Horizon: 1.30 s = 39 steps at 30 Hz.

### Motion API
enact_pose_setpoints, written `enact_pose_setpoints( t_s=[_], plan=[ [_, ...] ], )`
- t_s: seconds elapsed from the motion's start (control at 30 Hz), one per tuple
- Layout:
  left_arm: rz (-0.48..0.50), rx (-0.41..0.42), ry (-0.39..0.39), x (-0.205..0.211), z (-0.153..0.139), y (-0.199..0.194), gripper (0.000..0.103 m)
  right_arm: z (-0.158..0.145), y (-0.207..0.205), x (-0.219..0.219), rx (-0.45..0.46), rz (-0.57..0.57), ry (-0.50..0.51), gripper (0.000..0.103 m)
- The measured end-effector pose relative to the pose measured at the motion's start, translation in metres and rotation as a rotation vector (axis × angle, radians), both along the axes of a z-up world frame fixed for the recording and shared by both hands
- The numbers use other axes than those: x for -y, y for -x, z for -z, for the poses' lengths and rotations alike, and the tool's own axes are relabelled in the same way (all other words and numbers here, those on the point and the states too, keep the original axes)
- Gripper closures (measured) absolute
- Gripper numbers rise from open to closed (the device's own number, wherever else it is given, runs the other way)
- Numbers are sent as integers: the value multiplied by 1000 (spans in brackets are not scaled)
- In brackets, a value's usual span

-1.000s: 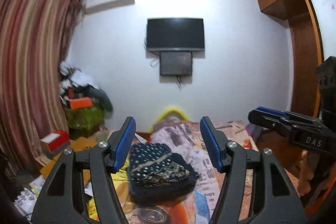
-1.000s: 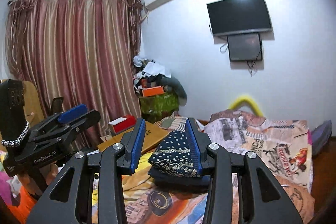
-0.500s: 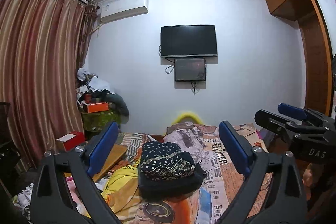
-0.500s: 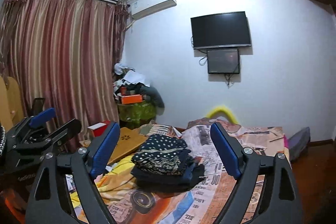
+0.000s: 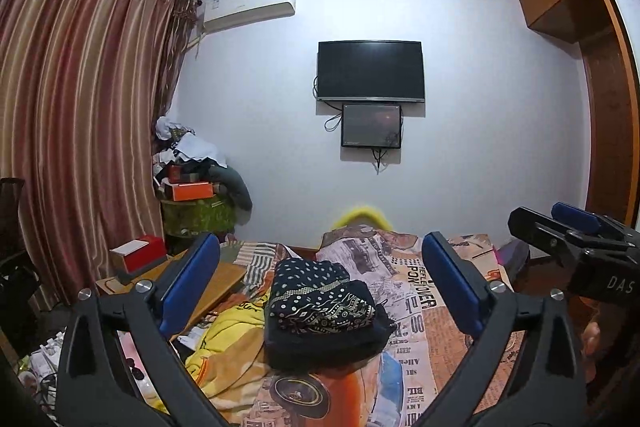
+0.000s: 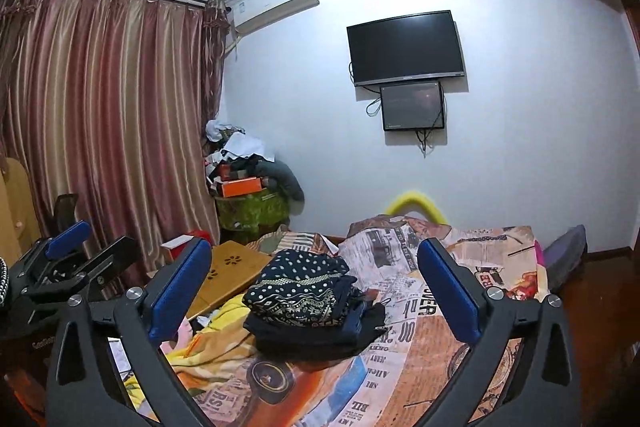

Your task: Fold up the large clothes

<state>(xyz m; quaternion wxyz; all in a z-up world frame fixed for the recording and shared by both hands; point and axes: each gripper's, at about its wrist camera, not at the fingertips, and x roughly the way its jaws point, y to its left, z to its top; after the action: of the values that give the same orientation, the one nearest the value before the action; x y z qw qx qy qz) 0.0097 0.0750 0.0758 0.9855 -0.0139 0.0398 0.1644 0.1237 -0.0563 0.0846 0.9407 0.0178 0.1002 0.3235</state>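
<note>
A folded stack of dark clothes (image 5: 320, 303), with a dotted navy piece on top, lies on the newspaper-print bed cover (image 5: 420, 307). My left gripper (image 5: 320, 255) is held level some way short of the stack. Its blue-padded jaws are opening wide and nothing is between them. The right wrist view shows the same stack (image 6: 308, 299) on the bed cover (image 6: 420, 327). My right gripper (image 6: 314, 255) is also apart from it, jaws opening wide and empty. Each gripper shows at the edge of the other's view: the right gripper (image 5: 560, 231) and the left gripper (image 6: 76, 247).
A crumpled yellow blanket (image 5: 228, 343) lies left of the stack, beside a wooden lap desk (image 6: 228, 271) and a red box (image 5: 140, 251). A cluttered green stand (image 5: 196, 215) fills the corner by the curtain (image 5: 80, 127). A wardrobe (image 5: 608, 107) stands at right.
Both grippers' jaws spread from partly closed to wide. Both views drew back from the folded stack, which now lies clear of the fingers on the bed.
</note>
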Motion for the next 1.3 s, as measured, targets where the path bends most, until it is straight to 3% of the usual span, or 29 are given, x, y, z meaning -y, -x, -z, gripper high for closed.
enact_pose_setpoints(
  t_s=[1.3],
  plan=[
    [21,-47,57,-9,14,-17,1,3,0,-6,-25,5,50,1]
  ],
)
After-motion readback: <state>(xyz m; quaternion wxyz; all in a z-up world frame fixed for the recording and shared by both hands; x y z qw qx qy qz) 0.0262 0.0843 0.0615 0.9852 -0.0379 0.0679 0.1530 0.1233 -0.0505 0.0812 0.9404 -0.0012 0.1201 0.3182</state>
